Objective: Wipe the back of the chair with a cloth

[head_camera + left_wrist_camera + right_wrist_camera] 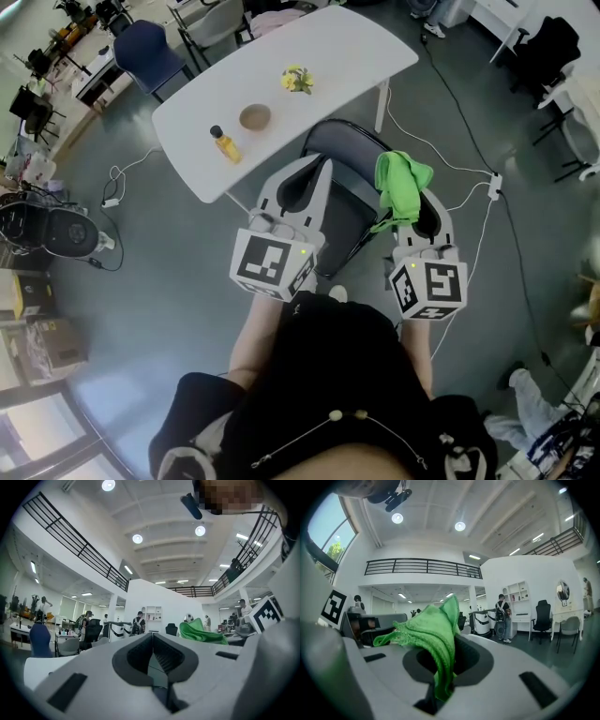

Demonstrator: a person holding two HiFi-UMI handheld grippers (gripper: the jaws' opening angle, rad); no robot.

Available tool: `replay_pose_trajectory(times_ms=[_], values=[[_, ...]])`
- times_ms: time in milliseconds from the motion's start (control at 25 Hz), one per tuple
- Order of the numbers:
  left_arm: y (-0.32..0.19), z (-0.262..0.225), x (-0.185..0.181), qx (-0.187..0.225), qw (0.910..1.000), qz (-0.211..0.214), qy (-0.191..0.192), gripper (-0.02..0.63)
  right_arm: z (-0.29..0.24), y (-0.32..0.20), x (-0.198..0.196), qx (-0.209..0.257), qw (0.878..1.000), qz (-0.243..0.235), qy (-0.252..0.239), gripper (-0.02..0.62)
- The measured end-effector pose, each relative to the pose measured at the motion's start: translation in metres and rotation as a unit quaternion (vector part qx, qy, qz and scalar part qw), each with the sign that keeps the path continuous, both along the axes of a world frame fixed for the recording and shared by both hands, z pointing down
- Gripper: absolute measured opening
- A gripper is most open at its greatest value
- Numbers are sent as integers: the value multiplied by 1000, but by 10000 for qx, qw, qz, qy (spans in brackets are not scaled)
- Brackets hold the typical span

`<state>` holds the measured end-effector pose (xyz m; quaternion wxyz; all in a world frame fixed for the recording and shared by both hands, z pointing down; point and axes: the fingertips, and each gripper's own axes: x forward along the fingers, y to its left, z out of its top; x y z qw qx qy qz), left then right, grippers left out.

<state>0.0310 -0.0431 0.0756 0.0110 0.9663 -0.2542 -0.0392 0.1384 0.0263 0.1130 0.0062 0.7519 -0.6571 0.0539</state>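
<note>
Right tongs [413, 201] clenched on green cloth [401, 180], most of it bunched loose past the tips. Left tongs [320, 172] closed, empty. Both above the chair [349, 148], which is tucked against the worktop [309, 47]. Risks: the thin pinch slips once dragged across the back; the unsteadied chair shifts.

cloth [433, 630]: nubbly terry | chair back [352, 150]: possibly mesh | table [328, 47]: smooth matt

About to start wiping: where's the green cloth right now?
The green cloth is pinched between the jaws of the right gripper, right of centre in the head view, over the dark chair by the white table.
</note>
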Motion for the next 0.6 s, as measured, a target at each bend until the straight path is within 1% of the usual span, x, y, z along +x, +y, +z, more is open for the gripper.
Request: replay_pose_trajectory(times_ms=[160, 360, 600], values=[[2, 2, 1, -29, 10000, 13, -1, 6, 3, 2, 1, -150, 9997, 30, 177, 41], [2, 3, -4, -45, 10000, -16, -1, 6, 2, 4, -2, 11, 9998, -72, -211, 43], [7, 3, -11, -61, 10000, -38, 17, 6, 4, 11, -7, -73, 9999, -74, -113, 43]])
